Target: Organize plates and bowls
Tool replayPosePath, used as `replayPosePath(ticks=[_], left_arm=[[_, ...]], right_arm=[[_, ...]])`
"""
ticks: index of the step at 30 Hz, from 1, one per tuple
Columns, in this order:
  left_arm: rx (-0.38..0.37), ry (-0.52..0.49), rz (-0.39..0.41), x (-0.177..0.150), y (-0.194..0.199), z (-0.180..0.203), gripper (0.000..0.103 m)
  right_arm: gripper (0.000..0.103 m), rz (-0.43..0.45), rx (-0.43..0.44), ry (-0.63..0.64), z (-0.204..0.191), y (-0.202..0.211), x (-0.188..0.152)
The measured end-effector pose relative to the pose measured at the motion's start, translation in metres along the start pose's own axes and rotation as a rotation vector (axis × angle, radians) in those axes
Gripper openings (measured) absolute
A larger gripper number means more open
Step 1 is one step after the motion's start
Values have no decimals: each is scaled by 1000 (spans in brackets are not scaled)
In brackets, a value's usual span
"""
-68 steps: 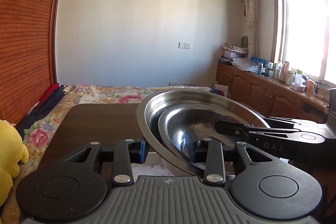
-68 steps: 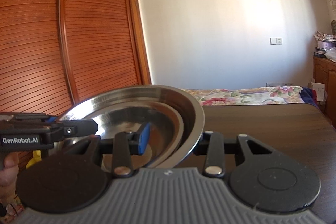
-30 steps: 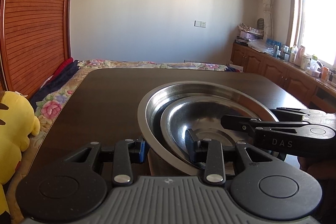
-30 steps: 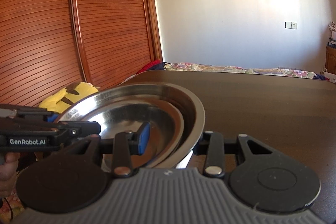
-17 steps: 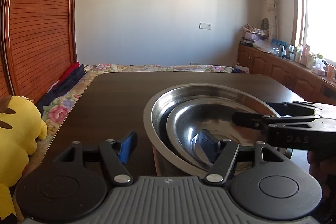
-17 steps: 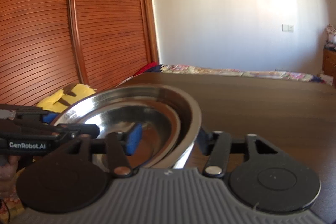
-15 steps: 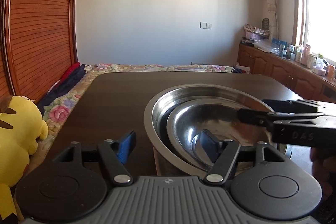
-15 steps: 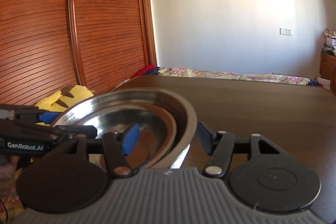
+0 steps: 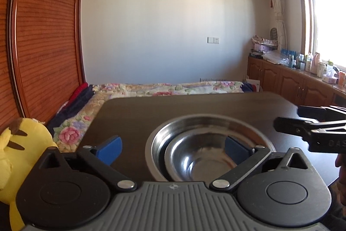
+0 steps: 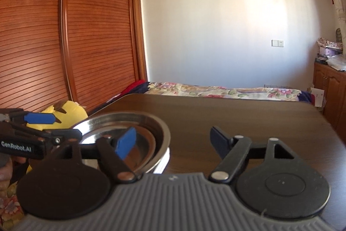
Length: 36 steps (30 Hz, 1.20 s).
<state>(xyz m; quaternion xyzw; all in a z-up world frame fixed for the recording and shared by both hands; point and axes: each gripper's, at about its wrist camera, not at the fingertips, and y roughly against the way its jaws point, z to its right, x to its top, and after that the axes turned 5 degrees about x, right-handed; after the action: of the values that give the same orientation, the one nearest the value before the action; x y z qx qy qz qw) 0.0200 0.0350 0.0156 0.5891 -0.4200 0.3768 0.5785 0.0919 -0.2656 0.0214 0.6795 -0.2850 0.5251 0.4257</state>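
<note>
Nested bowls: a smaller steel bowl [image 9: 203,157] sits inside a larger steel bowl [image 9: 207,122], low and centre-right in the left wrist view, lower left in the right wrist view; the pair rests on the dark table [image 9: 173,109]
Left gripper [image 9: 173,148]: jaws spread wide and have just been opening; the near rim lies between the fingers but neither pad presses it
Right gripper [image 10: 173,140]: jaws wide, also just been opening; the bowls' right rim sits between the fingers, untouched
Done: bowls stacked, set down and released, judging by the free rims
Left: no plates or other bowls show in either view, so whether more remains cannot be told
Bystanders: yellow plush toy [image 9: 19,157] at the left edge
</note>
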Motion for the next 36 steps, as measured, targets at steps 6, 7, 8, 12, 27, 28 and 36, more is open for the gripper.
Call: replayPosePath(ticks=[6, 7, 8, 12, 27, 28, 36], left_arm=[[-1, -19, 15, 5, 8, 15, 103], [-1, -27, 11, 5, 9, 18, 103], [0, -35, 7, 5, 8, 20, 103], [4, -38, 8, 4, 12, 32, 103], [-8, -50, 7, -4, 25, 66, 103], [-10, -49, 6, -5, 26, 66, 103], [11, -57, 3, -11, 27, 62, 103]], right_arm=[[100, 33, -42, -19, 6, 22, 0], [103, 38, -47, -21, 8, 25, 0], [103, 43, -54, -23, 9, 29, 0], [103, 56, -85, -33, 13, 38, 0], [103, 75, -222, -42, 19, 57, -8], [103, 72, -229, -40, 18, 57, -9], [103, 56, -277, -36, 18, 56, -19]])
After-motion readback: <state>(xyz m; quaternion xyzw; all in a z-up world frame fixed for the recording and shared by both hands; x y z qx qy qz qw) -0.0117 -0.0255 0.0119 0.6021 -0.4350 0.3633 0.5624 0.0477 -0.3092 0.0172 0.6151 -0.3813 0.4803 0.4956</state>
